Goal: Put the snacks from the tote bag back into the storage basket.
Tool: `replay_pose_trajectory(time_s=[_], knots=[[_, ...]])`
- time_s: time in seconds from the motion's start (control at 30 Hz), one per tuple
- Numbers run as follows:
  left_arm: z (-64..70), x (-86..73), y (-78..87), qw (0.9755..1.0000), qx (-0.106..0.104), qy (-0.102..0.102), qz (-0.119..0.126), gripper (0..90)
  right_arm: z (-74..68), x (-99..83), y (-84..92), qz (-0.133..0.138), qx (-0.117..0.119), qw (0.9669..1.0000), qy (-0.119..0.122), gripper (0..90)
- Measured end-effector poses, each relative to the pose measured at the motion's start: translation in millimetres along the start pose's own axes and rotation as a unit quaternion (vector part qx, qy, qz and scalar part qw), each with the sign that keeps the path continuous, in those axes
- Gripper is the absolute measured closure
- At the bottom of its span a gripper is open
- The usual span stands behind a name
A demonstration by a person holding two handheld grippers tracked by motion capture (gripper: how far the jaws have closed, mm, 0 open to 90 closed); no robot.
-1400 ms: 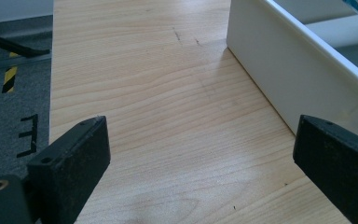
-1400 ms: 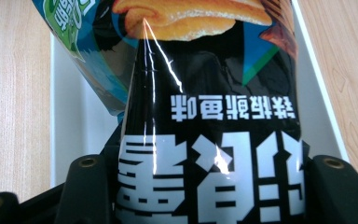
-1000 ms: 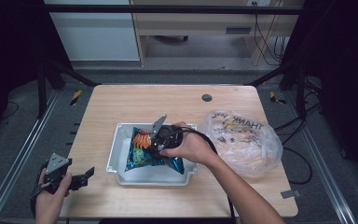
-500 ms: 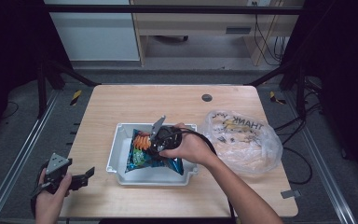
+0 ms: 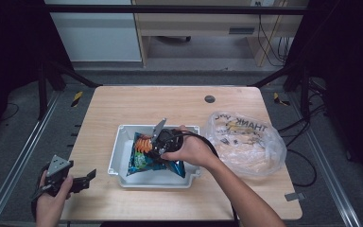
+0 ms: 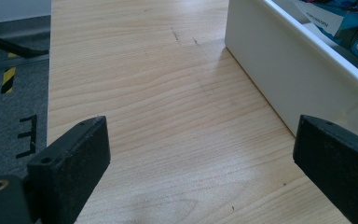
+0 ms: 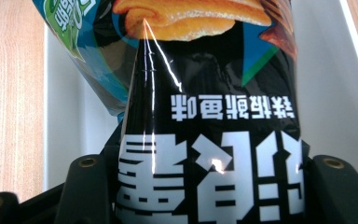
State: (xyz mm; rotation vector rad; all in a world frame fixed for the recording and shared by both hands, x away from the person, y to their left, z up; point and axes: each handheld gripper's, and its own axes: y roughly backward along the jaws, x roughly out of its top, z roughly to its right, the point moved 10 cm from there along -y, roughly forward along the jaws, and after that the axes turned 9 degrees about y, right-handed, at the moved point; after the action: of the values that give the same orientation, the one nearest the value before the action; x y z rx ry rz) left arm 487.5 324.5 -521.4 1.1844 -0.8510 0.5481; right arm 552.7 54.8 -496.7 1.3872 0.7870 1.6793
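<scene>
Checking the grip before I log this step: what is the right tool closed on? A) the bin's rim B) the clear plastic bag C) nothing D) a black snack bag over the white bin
D: in the right gripper view the right tool clamps the black snack bag between its jaws, above the white bin.

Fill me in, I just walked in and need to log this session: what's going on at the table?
A person works with a gripper in each hand. The right gripper is shut on a black snack bag over the white bin, where another blue snack bag lies. The left gripper waits open above the table's near left corner, holding nothing. A clear plastic bag sits right of the bin.
</scene>
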Motion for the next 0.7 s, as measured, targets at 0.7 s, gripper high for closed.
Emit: replay_pose_trajectory(time_s=[0.7], knots=[[0.8,-0.1,-0.5,1.0,-0.001,-0.003,-0.001,3.6,0.3,-2.8,-6.4,-0.007,0.001,1.0,0.0,40.6]])
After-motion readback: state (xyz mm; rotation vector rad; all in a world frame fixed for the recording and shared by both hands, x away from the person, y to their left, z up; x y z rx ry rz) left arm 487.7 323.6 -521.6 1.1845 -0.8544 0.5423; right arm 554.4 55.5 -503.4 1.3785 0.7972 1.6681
